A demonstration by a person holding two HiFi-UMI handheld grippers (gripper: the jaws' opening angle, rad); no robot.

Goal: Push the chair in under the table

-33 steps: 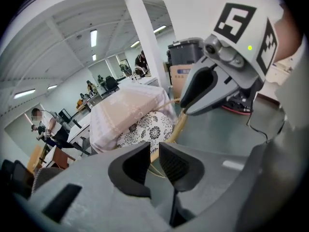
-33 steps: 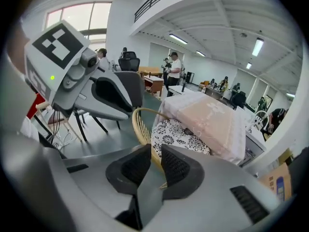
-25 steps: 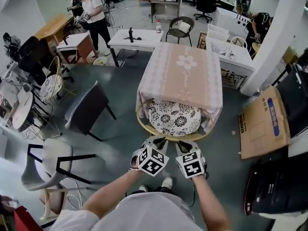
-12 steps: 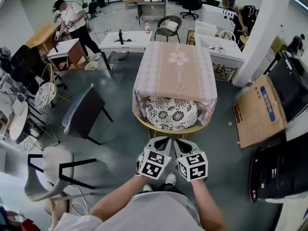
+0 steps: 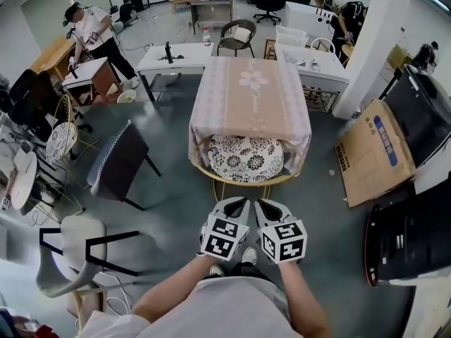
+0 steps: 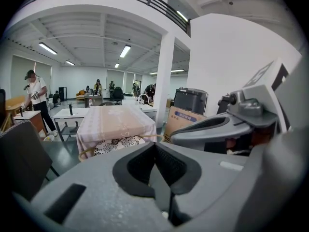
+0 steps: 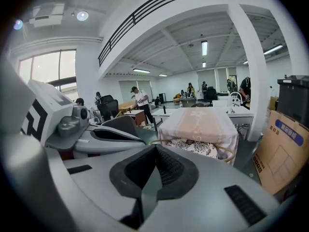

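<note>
The round rattan chair [image 5: 239,182] with a black-and-white patterned cushion sits tucked under the table [image 5: 250,97], which has a pink flowered cloth. My left gripper [image 5: 238,203] and right gripper [image 5: 262,204] hang side by side just short of the chair's near rim, touching nothing. Both are shut and empty. In the left gripper view the chair [image 6: 116,144] and table [image 6: 113,122] lie ahead beyond the left gripper's [image 6: 153,144] closed jaws. The right gripper view shows the same chair [image 7: 195,146] and table [image 7: 198,122] past the right gripper [image 7: 155,148].
A dark chair [image 5: 120,162] stands left of the table, and a white chair with a black frame [image 5: 70,248] is nearer on the left. A cardboard box [image 5: 373,153] and black equipment [image 5: 405,238] are on the right. White desks [image 5: 173,56] and a person [image 5: 88,30] are farther back.
Both grippers have drawn back from the chair's rim and risen a little, so a gap of floor shows between them and the chair. The chair stays under the table.
</note>
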